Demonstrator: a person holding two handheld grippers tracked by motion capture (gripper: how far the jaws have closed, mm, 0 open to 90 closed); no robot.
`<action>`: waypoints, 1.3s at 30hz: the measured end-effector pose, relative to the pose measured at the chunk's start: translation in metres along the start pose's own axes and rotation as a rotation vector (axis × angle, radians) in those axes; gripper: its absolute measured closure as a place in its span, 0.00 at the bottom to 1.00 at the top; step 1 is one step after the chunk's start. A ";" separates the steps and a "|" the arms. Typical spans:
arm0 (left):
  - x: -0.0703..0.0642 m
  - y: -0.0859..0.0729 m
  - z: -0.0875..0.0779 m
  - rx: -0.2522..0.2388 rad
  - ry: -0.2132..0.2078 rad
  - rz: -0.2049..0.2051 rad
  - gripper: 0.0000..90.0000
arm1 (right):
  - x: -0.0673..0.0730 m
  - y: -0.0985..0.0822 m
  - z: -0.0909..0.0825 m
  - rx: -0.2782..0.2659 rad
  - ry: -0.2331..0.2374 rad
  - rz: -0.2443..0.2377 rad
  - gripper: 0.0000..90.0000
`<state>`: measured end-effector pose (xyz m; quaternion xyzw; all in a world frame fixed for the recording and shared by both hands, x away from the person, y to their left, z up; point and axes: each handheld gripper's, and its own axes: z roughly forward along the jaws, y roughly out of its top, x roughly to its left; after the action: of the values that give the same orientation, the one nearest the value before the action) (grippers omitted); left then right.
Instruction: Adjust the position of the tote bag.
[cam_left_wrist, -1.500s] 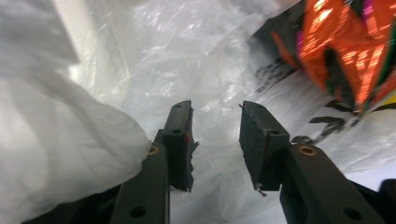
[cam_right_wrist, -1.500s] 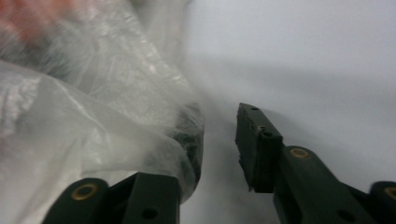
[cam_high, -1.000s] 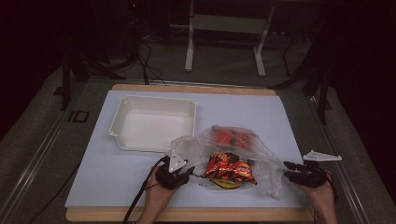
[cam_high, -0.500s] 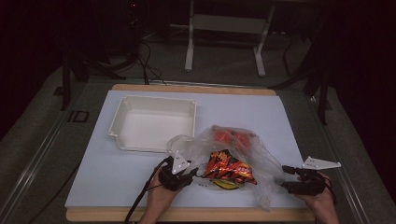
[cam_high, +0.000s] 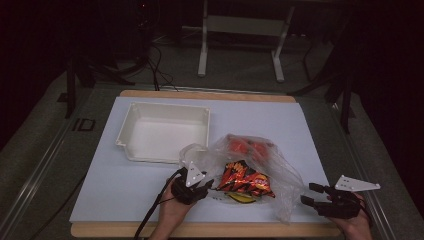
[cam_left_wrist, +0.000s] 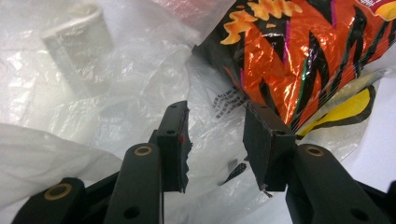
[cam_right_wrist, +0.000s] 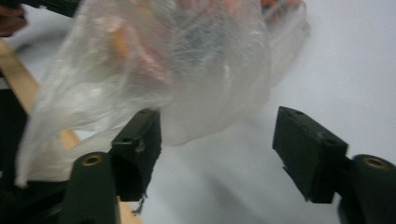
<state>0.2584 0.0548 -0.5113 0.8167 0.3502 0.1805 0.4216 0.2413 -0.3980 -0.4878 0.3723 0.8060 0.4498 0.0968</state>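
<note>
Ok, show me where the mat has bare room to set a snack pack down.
Free: the white mat right of the white tray and behind the plastic bag; also the near-left patch between the tray and the left claw. Crowded: the near middle, where the bag, its orange snack pack and both claws, the right claw included, sit close together.
</note>
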 end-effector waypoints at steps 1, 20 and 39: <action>0.000 0.001 0.000 0.000 0.000 0.001 0.68 | 0.002 0.001 -0.002 -0.009 0.001 -0.001 0.42; -0.003 0.007 0.004 -0.008 -0.009 0.011 0.68 | 0.007 0.003 -0.018 -0.056 0.025 -0.006 0.53; -0.010 0.029 0.014 -0.023 -0.027 0.051 0.68 | 0.048 0.058 0.041 -0.032 0.060 -0.115 0.47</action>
<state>0.2717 0.0277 -0.4953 0.8227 0.3216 0.1843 0.4309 0.2579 -0.3200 -0.4563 0.3098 0.8214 0.4674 0.1042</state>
